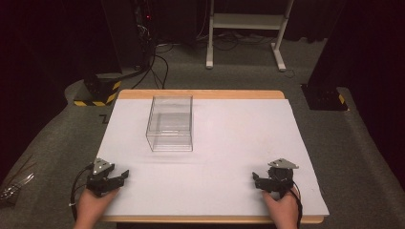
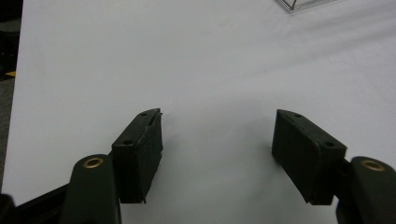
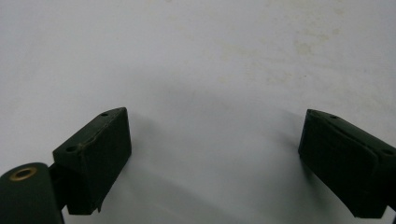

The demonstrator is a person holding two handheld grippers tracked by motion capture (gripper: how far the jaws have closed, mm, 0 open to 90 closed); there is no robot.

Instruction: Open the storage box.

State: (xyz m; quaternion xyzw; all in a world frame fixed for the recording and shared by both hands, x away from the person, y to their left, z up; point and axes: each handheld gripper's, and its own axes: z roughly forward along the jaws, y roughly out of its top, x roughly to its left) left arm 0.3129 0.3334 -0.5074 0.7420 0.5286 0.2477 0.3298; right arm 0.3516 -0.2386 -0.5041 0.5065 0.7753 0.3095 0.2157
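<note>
**Both grippers wide and empty, the clear box far ahead**

We start at the jaws. In the left gripper view our left gripper (image 2: pixel 217 140) has its jaws spread wide with nothing but bare white desk (image 2: pixel 140 56) between them; a corner of the clear box (image 2: pixel 303 4) shows at the far right edge. In the right gripper view the right gripper (image 3: pixel 215 149) is just as wide and empty, over a faintly stained patch of the surface.

From the high view, the left gripper (image 1: pixel 107 177) sits near the near-left corner of the desk (image 1: pixel 248 124) and the right gripper (image 1: pixel 272 180) near the near-right corner, each held in a hand. The clear box (image 1: pixel 170 123) stands upright toward the far side, left of centre, well apart from both grippers.

We judge the risks as follows. The box's walls are transparent and smooth, so we could misread where an edge lies and bump it. A one-sided push would slide or tip it across the slick desk. A pinch on one thin wall may slip.
</note>
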